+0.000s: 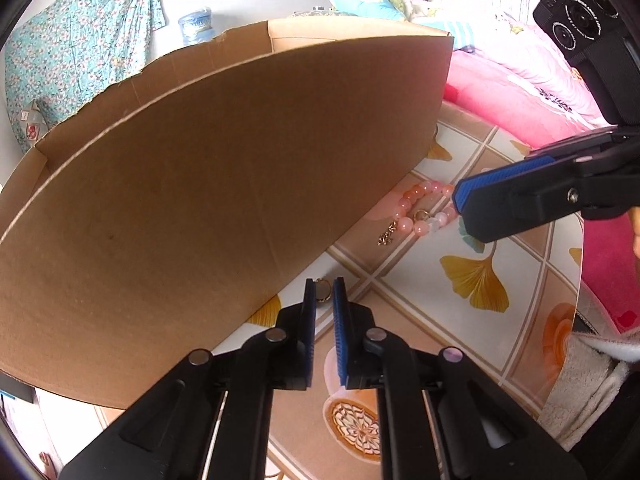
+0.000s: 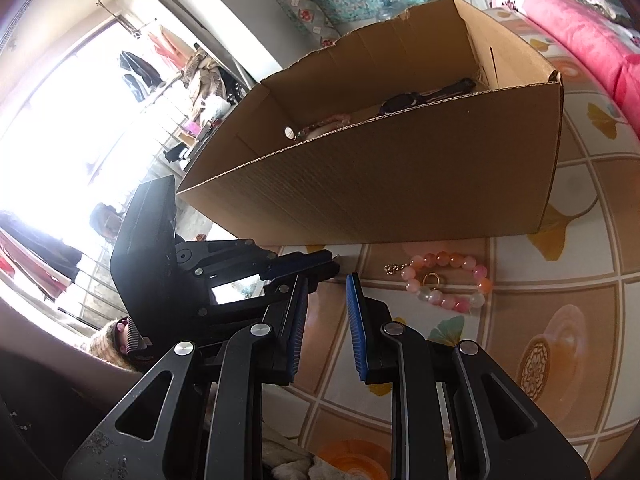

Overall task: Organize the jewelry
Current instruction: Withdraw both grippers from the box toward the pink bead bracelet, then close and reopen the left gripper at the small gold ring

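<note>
At 12 o'clock from my left gripper (image 1: 323,289), a small metal ring (image 1: 322,291) sits between the blue pads (image 1: 340,300), hard against the base of the cardboard box (image 1: 208,184). Left jaws are narrowed to a slim gap around the ring; can't tell if the pads actually press on it. No earlier view to compare.

Right gripper (image 2: 327,308) hangs over the bench (image 2: 560,320), jaws part open, nothing between them. From the left wrist view its blue-tipped finger sits at 2 o'clock, just beside the pink bead bracelet (image 1: 424,208).

From the right wrist view the bracelet (image 2: 448,280) lies at 1 o'clock on the bench, near the box wall, with a small gold ring (image 2: 431,279) inside its loop and a short gold chain piece (image 2: 394,268) just at its 9 o'clock end.

Box (image 2: 400,184) is open on top; a black watch (image 2: 400,103) and some beaded pieces show inside.
</note>
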Motion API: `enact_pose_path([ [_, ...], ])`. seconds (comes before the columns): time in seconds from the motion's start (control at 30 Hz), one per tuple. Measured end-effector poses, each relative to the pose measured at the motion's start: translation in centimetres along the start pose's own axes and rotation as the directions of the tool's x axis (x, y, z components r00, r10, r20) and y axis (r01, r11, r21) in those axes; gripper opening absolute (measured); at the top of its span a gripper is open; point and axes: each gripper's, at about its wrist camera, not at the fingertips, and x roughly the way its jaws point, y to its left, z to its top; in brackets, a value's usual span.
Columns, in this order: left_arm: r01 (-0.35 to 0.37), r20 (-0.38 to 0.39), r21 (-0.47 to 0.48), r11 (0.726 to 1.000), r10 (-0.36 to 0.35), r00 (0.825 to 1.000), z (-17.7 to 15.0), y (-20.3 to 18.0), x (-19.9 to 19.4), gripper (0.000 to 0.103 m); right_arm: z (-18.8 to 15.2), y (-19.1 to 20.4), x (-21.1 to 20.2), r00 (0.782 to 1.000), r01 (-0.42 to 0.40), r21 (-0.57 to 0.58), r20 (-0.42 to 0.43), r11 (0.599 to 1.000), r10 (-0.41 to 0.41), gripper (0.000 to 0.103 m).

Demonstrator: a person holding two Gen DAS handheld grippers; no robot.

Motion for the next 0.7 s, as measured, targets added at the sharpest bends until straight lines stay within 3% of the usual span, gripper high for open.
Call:
enact_pose_path([
  [0.3,-0.019,-0.026,-0.009,1.0,0.019,0.999,-0.1,-0.5,-0.2,0.001,-0.2,-0.1,-0.4,1.0,0.008,0.008,0.014,1.0,-0.008,0.021],
  [0.63,0.027,-0.06,-0.083,0.996,-0.032,0.998,-1.8,-0.8,-2.0,0.001,-0.2,-0.2,-0.4,1.0,0.002,0.013,0.016,1.0,-0.002,0.021],
  [0.7,0.005,-0.041,-0.077,0.997,-0.008,0.999,-1.9,-0.8,-2.2,0.001,-0.1,0.0,-0.1,1.0,-0.001,0.013,0.014,1.0,0.001,0.021],
])
